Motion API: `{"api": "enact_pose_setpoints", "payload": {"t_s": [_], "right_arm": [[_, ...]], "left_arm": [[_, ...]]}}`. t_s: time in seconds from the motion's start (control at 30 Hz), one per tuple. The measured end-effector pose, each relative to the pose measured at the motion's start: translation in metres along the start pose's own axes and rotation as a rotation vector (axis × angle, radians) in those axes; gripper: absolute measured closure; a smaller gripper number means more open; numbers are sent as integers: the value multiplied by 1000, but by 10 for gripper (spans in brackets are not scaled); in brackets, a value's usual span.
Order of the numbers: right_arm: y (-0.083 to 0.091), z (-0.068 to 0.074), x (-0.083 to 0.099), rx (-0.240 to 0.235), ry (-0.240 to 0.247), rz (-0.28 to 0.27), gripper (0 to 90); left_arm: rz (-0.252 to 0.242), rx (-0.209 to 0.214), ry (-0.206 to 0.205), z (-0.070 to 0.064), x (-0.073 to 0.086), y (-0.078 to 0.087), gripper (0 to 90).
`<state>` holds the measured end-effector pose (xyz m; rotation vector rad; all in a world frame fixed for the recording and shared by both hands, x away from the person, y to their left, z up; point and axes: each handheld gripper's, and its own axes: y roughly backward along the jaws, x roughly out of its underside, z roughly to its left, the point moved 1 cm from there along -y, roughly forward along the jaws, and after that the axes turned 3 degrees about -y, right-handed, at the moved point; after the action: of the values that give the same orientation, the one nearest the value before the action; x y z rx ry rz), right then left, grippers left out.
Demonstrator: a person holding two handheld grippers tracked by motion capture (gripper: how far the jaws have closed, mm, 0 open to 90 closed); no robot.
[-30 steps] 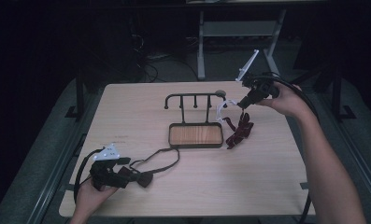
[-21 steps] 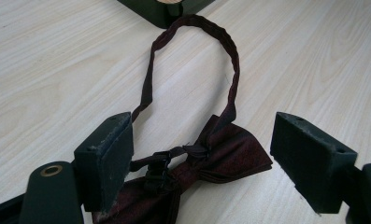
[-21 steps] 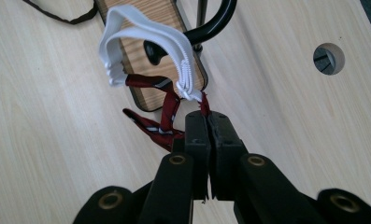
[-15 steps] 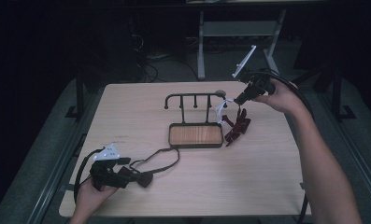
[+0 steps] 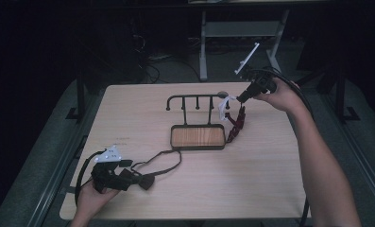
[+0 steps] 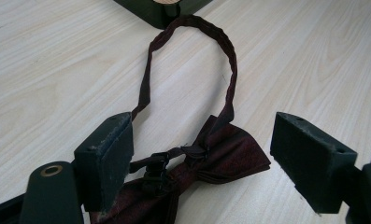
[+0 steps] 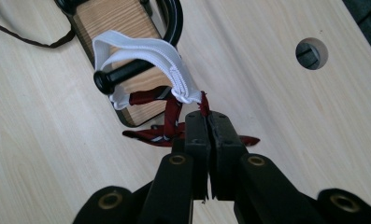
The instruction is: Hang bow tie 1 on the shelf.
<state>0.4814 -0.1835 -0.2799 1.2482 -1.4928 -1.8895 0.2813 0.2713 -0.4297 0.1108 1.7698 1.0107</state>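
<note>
A black rack [image 5: 194,98] with several pegs stands on a wooden base [image 5: 198,137] mid-table. My right gripper [image 5: 243,98] [image 7: 206,119] is shut on a red striped tie [image 5: 235,124] [image 7: 172,112] just right of the rack. The tie's white elastic band [image 5: 225,103] [image 7: 146,49] is looped over the rack's end peg [image 7: 122,73]. At the front left, my left gripper [image 5: 137,179] [image 6: 202,140] rests open on the table. A dark maroon bow tie [image 5: 149,181] [image 6: 220,151] lies between its jaws, untouched by them. The bow tie's strap [image 5: 168,158] [image 6: 227,56] curls toward the base.
A round hole [image 7: 311,52] is cut in the tabletop behind the rack. The table's front edge [image 5: 185,218] runs close under the left hand. Metal stand legs [image 5: 204,42] and cables sit on the dark floor beyond the table.
My right gripper has shifted slightly left and up toward the rack's end, carrying the tie and its white band with it. The left gripper and bow tie have stayed put.
</note>
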Motion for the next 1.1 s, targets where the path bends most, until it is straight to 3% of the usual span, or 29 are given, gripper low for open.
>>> {"api": "enact_pose_setpoints", "payload": {"t_s": [0.1,0.57,0.9,1.1], "right_arm": [[-1,0,5,-25,0,1,804],[0,11,25,-89,66,-8,732],[5,31,52,-109,126,-37,658],[4,39,67,-124,136,-49,632]], "left_arm": [[5,1,0,-1,0,0,212],[7,-1,3,-1,0,-1,215],[16,0,1,-2,0,-2,222],[24,-5,-13,-3,-1,-3,226]]}}
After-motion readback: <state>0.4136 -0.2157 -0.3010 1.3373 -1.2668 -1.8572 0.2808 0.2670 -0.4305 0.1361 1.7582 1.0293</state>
